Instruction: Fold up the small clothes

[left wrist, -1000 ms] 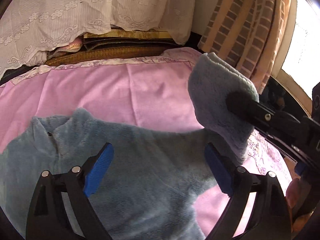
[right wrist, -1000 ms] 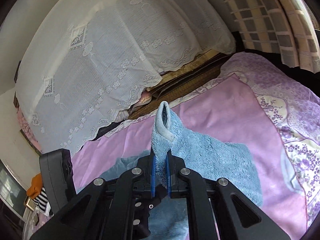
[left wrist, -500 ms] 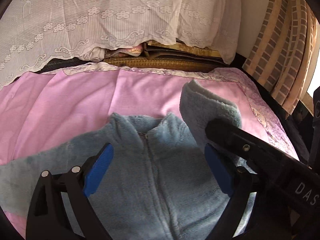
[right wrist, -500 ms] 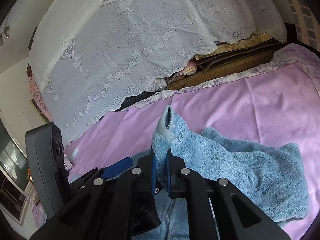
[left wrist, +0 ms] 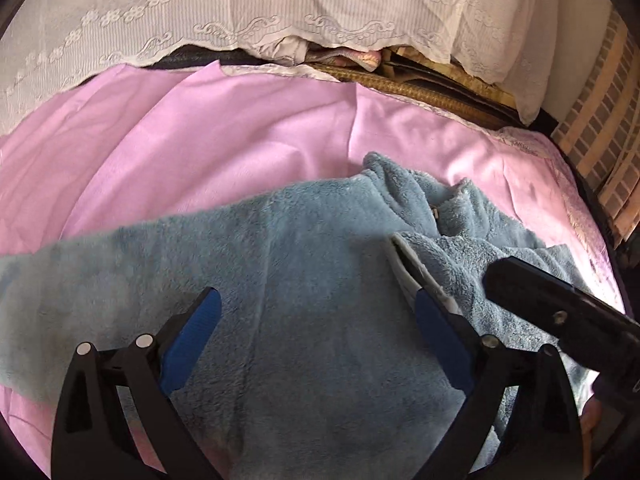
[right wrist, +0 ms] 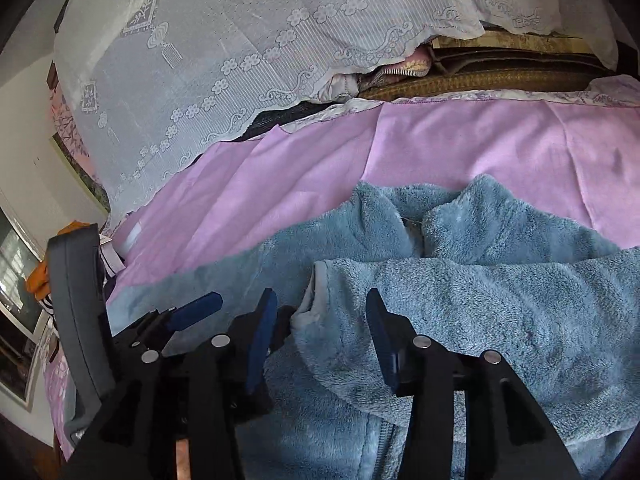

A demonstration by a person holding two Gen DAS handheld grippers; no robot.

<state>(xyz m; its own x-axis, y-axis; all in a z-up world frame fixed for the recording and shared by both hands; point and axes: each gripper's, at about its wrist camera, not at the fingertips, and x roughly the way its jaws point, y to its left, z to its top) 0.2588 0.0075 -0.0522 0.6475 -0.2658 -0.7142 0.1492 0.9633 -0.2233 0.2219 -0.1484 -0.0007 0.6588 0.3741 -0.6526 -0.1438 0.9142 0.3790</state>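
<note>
A small fuzzy blue zip jacket point(left wrist: 320, 288) lies front up on a pink bedsheet point(left wrist: 208, 152). Its one sleeve point(right wrist: 500, 312) is folded across the chest, cuff point(right wrist: 316, 300) near the zipper. Its other sleeve point(left wrist: 80, 272) stretches out flat to the left. My right gripper point(right wrist: 320, 340) is open, jaws either side of the folded sleeve's cuff end. My left gripper point(left wrist: 316, 336) is open and empty, low over the jacket's body. The right gripper's black body point(left wrist: 560, 316) shows in the left wrist view.
A white lace cover point(left wrist: 280, 8) drapes over stacked bedding and a woven mat point(left wrist: 420, 92) at the bed's far side. A checked curtain point(left wrist: 600, 128) hangs at the right. The left gripper's body point(right wrist: 76, 320) stands at the right wrist view's left.
My right gripper carried the sleeve across the chest, lowered it and opened, letting the cuff go. My left gripper shifted so the jacket's body and outstretched sleeve fill its view.
</note>
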